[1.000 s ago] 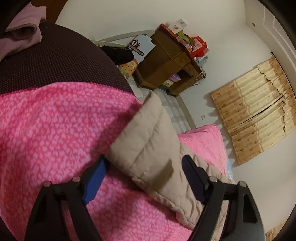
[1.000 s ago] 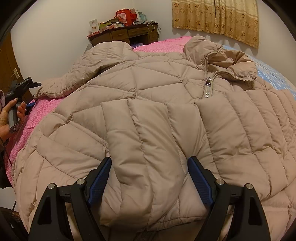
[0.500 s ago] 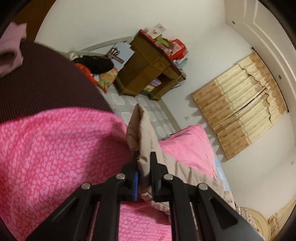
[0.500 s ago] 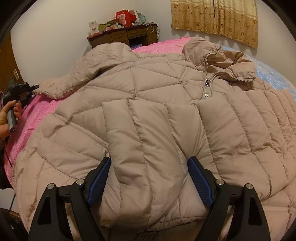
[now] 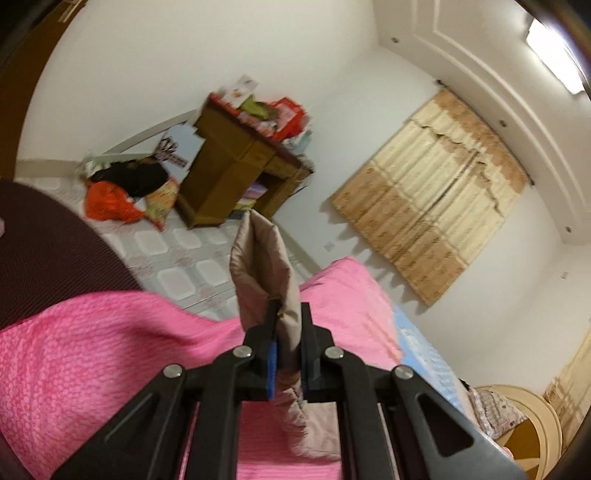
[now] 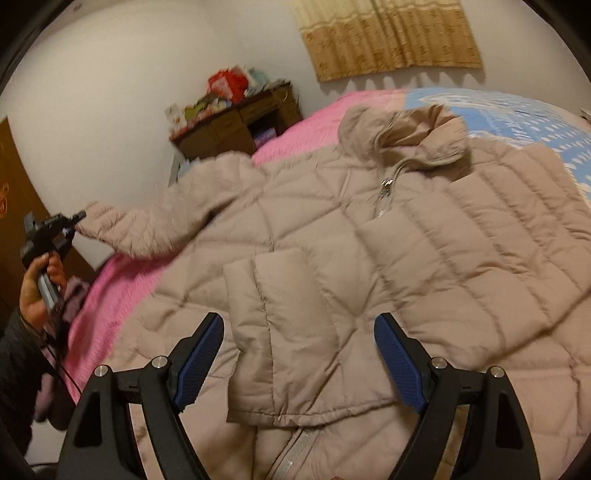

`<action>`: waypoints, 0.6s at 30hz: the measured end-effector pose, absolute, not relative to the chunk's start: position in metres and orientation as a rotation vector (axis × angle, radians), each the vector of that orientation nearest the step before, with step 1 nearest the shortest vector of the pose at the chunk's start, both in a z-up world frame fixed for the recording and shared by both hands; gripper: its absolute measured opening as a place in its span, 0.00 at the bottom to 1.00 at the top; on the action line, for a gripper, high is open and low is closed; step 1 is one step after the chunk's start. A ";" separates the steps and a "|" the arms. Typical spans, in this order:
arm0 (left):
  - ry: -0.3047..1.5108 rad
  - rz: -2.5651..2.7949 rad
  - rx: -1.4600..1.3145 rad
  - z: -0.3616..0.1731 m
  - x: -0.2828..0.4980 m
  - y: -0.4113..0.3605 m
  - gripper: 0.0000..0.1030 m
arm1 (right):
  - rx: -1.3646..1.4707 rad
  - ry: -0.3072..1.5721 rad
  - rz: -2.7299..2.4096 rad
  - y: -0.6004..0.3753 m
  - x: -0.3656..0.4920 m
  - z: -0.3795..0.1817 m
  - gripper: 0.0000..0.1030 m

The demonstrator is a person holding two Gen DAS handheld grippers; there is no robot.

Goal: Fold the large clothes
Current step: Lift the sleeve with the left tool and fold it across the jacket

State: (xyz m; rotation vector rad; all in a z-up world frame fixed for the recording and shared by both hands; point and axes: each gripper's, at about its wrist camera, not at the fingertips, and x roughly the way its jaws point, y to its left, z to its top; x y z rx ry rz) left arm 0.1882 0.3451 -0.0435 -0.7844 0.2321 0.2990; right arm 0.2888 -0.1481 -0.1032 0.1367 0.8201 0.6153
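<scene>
Left wrist view: the left gripper [image 5: 287, 325] has its jaws closed tight on the cuff end of the sleeve [image 5: 264, 266], which stands up past the fingertips above the pink blanket [image 5: 92, 354].
Right wrist view: the right gripper [image 6: 299, 354] hangs over the lower front of the beige quilted jacket [image 6: 369, 266], jaws spread wide, holding nothing; whether the pads touch the fabric cannot be told.
Jacket: lies front up across the bed, zipper [image 6: 384, 192] partly done up, collar [image 6: 413, 136] at the far side, one folded panel lying on the front between the right gripper's blue pads [image 6: 199, 354].
Sleeve from the right view: stretches off to the left, lifted clear of the blanket, its end pinched in the left gripper [image 6: 75, 221] held by the person's left hand [image 6: 37, 291].
Bedding: pink blanket under the jacket, a blue patterned sheet [image 6: 517, 114] by the collar.
Room: wooden desk [image 6: 240, 122] with clutter against the wall, tan curtain [image 6: 391, 33] beyond the bed.
</scene>
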 end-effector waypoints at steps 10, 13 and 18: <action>0.109 0.075 -0.673 0.037 0.207 0.285 0.08 | 0.212 0.766 0.543 -0.184 0.264 -0.093 0.82; 0.096 -0.009 -0.639 0.055 0.216 0.258 0.08 | 0.223 0.756 0.542 -0.188 0.255 -0.093 0.82; 0.097 -0.145 -0.607 0.066 0.232 0.217 0.08 | 0.248 0.744 0.545 -0.197 0.243 -0.092 0.82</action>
